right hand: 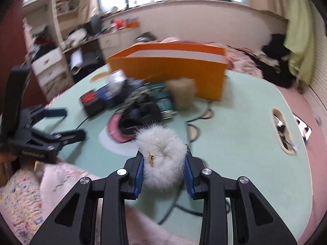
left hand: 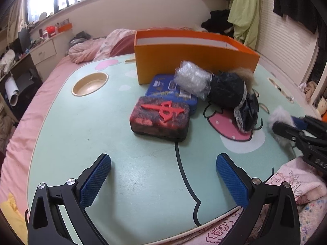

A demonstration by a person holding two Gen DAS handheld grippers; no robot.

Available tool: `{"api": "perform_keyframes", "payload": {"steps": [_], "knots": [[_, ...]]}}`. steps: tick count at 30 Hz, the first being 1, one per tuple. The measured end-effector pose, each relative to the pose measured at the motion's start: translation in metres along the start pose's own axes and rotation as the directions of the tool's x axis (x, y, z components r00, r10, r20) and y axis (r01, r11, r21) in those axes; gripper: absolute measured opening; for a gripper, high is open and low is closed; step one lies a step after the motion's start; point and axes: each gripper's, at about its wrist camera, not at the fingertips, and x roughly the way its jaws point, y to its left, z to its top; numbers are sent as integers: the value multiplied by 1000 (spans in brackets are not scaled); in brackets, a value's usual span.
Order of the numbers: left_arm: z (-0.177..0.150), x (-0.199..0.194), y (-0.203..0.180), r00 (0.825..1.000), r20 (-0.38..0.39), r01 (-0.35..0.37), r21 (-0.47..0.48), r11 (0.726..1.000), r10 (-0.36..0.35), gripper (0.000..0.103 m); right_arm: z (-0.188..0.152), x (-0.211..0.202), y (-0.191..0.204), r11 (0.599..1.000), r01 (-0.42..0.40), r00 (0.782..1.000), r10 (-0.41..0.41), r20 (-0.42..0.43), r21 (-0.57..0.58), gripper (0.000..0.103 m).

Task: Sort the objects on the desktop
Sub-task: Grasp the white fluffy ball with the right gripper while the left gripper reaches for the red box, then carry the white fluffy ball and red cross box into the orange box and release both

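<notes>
My right gripper (right hand: 164,168) is shut on a white furry scrunchie (right hand: 163,153), its blue pads pressing both sides, just above the mint-green table (right hand: 235,134). That scrunchie (left hand: 279,118) and the right gripper (left hand: 294,130) also show at the right edge of the left wrist view. My left gripper (left hand: 163,175) stands open over the table's near edge with nothing between its fingers. Ahead of it lie a red-and-black fuzzy block (left hand: 160,120), a blue tin (left hand: 167,89), a clear plastic wad (left hand: 192,77), a black lacy bundle (left hand: 235,96) and a tan fur ball (left hand: 245,74). An orange box (left hand: 194,57) stands open behind them.
The table rests on a pink bed (left hand: 32,106). A round cup recess (left hand: 90,83) is sunk in its far left, a slot (right hand: 283,130) in its right side. Pink flowered bedding (left hand: 296,181) lies at the near edge. A desk with drawers (left hand: 44,51) stands far left.
</notes>
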Motion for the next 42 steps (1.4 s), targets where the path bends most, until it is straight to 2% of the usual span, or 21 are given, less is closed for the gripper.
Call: {"api": "perform_keyframes", "payload": {"steps": [2, 7, 9, 10, 11, 12, 13, 18, 23, 27, 32, 37, 42], "knots": [[5, -1, 4, 1000, 13, -3, -10, 1000, 4, 103, 2, 3, -3, 1000, 25, 1000, -25, -5, 16, 35], [26, 9, 9, 995, 51, -83, 3, 997, 83, 103, 5, 5, 0, 1000, 29, 1000, -29, -4, -6, 35], [32, 19, 11, 997, 42, -71, -2, 997, 71, 102, 2, 5, 0, 1000, 29, 1000, -29, -5, -8, 35], [34, 21, 12, 998, 40, -47, 0, 999, 47, 98, 2, 4, 0, 1000, 28, 1000, -28, -5, -8, 35], [34, 25, 12, 999, 34, -6, 2, 1000, 6, 83, 2, 4, -1, 1000, 28, 1000, -28, -5, -7, 35], [34, 27, 13, 999, 25, 25, 1, 1000, -25, 63, 2, 5, -1, 1000, 27, 1000, -27, -5, -7, 35], [33, 26, 12, 999, 29, 40, 0, 999, -40, 61, 2, 5, -1, 1000, 28, 1000, -28, -4, -7, 35], [22, 13, 10, 996, 54, 69, 7, 998, -69, 60, 2, 4, -2, 1000, 29, 1000, -29, -4, -5, 35], [9, -20, 7, 984, 139, 108, 12, 994, -108, 60, 3, 0, -4, 1000, 24, 1000, -24, 15, -1, 35], [13, -22, -2, 982, 144, 113, 51, 992, -120, 60, 18, -5, 1, 1000, -2, 999, 3, 50, -25, 35], [22, -16, -6, 982, 135, 122, 64, 990, -130, 60, 36, -2, 1, 1000, -11, 997, 11, 76, 2, 35], [44, -17, -2, 976, 154, 148, 46, 988, -154, 60, 61, 1, -13, 998, -42, 996, 38, 85, 44, 35], [101, -12, 0, 968, 188, 159, 44, 986, -165, 60, 109, 10, -20, 998, -14, 993, 7, 115, 63, 35]]}}
